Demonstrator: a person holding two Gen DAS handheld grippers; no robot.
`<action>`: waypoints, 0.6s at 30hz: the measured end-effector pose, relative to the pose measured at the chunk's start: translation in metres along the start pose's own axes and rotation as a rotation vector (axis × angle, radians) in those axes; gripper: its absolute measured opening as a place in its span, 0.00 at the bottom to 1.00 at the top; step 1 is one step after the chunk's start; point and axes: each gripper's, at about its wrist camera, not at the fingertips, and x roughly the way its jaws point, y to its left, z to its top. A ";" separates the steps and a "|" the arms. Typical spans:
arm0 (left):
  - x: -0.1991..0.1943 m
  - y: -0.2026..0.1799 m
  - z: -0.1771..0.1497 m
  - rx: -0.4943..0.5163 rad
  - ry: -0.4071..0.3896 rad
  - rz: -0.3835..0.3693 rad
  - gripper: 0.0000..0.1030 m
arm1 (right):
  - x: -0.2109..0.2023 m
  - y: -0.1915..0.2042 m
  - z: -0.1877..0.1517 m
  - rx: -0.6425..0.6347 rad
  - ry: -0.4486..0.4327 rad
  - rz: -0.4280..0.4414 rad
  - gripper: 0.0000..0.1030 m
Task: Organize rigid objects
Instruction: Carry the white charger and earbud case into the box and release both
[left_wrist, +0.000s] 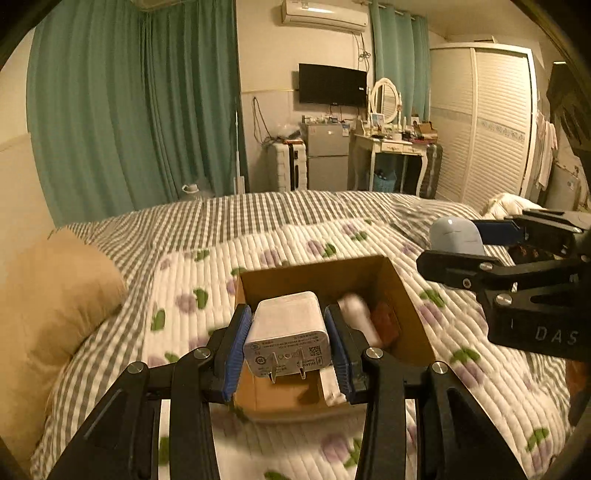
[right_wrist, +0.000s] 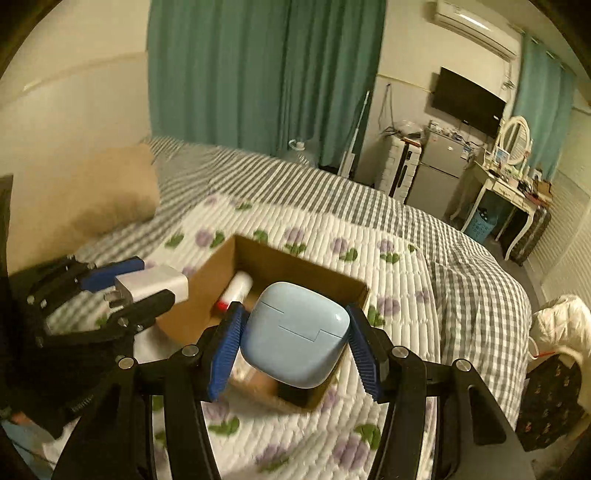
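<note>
Charger (left_wrist: 286, 334) in left gripper (left_wrist: 287, 347), case (right_wrist: 295, 334) in right gripper (right_wrist: 295, 343), above box (right_wrist: 221, 258)

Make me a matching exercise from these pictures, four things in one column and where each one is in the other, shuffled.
1. white charger
2. blue earbud case
3. white tube
4. tan pillow

A. lying inside the cardboard box
B. clamped in the right gripper
C. on the bed, left of the box
D. clamped in the left gripper

Pairs: 1-D, 2-B, 3-A, 4-C
</note>
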 end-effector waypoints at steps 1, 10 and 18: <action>0.006 0.002 0.003 -0.004 0.001 0.002 0.41 | 0.005 -0.001 0.005 0.006 0.001 -0.002 0.54; 0.073 0.000 0.003 0.041 0.041 -0.006 0.41 | 0.069 -0.005 0.021 0.052 0.064 0.006 0.54; 0.122 0.003 -0.007 0.025 0.132 -0.039 0.41 | 0.125 -0.017 0.012 0.094 0.146 0.015 0.54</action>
